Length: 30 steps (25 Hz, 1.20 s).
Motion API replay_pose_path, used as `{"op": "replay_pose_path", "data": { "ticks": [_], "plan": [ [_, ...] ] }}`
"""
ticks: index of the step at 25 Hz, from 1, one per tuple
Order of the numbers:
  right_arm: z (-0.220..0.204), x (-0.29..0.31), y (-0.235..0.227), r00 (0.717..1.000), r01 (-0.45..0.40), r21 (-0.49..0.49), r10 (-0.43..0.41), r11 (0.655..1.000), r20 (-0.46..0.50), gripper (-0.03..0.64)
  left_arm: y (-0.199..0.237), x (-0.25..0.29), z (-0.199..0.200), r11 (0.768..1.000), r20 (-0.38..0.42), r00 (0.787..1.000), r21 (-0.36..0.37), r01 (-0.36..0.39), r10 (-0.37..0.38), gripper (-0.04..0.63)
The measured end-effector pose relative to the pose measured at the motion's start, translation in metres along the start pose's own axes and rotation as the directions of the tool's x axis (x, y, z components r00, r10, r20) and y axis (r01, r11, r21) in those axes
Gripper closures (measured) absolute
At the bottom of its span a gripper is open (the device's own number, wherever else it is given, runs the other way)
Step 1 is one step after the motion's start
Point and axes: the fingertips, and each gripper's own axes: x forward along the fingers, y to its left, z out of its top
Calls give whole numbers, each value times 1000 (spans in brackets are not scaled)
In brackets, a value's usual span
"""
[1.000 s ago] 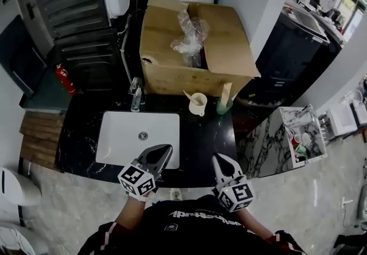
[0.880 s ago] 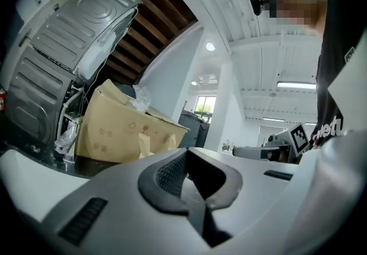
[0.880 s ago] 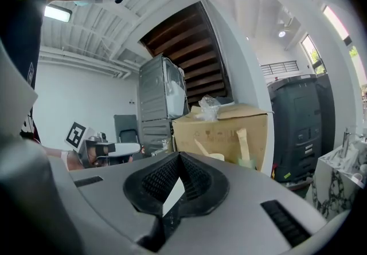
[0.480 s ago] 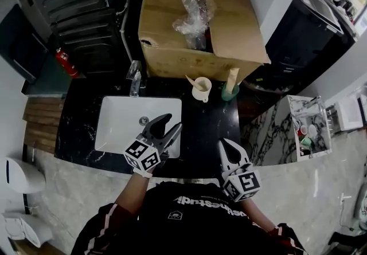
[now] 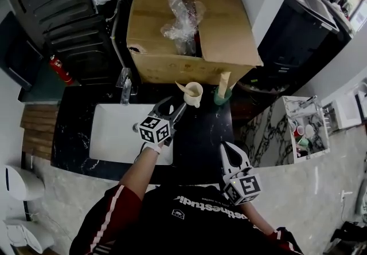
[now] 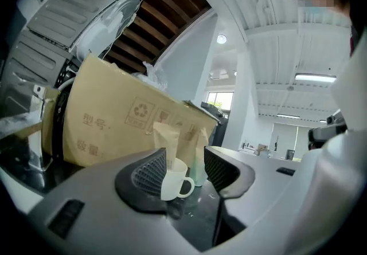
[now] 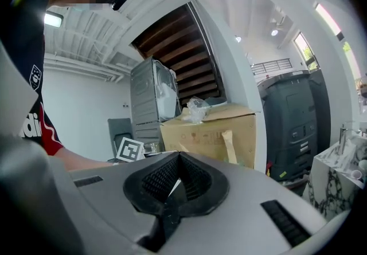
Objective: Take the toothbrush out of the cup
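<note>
Left tongs (image 5: 174,106): jaws spread wide, neither pad pressing on anything; held out level above the dark surface (image 5: 202,133).
Cup (image 6: 173,183): white, with a handle, upright on the surface just ahead of the left tongs; in the left gripper view it sits in the gap between the jaws, clear of both pads, with its handle turned toward the right-hand jaw.
Toothbrush (image 6: 163,140): in a pale wrapper, standing in the cup and leaning toward the left-hand jaw's side, its upper part well above the rim; no tongs touch it.
Right tongs (image 5: 228,150): jaws pressed together, holding nothing; close to the person's body at the near edge of the surface, well behind and to the right of the left tongs.
Green cup (image 5: 222,97): just right of the white cup, ahead of both tongs, holding a second pale strip (image 5: 224,82).
Box (image 5: 218,42): open cardboard, beyond both cups, with crumpled clear plastic (image 5: 180,16) inside.
Sink (image 5: 112,136): white basin to the left of the left tongs, with the tap (image 5: 125,83) at its far edge.
</note>
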Motion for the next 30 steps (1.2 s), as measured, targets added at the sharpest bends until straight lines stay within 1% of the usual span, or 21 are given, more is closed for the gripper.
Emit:
{"op": "replay_pose_path", "data": {
  "ticks": [4,9,11,13,14,15,21,23,26,30],
  "plan": [
    [1,-3,-10,1000,16,2,-16,1000,-18,581,17,33,-13,999,-23,999,-15,-40,40,393],
    [1,-11,-31,998,60,-8,-60,998,-26,581,29,65,-19,998,-49,997,-35,-53,52,393],
    [1,-14,-37,997,72,-6,-72,997,-24,580,31,70,-19,998,-56,997,-28,-62,61,399],
    [0,-16,-42,996,82,0,-82,997,-24,581,31,71,-18,997,-55,996,-10,-72,71,479],
    [0,-17,-44,996,85,4,-85,996,-23,581,31,71,-17,997,-51,996,-3,-77,77,532],
    [0,-18,-45,996,86,8,-86,996,-23,581,31,71,-16,997,-48,996,3,-81,81,548],
    [-2,-18,-47,997,74,20,-74,997,-23,581,31,71,-10,995,-39,994,31,-98,100,558],
    [-1,-17,-48,997,69,26,-68,997,-20,581,29,69,-5,994,-31,995,57,-94,96,558],
    [-2,-16,-51,998,65,32,-65,997,-4,580,16,63,11,989,-16,997,131,-67,69,558],
    [4,-7,-46,999,37,31,-37,999,8,581,-6,52,50,975,31,999,220,-21,15,558]
  ]
}}
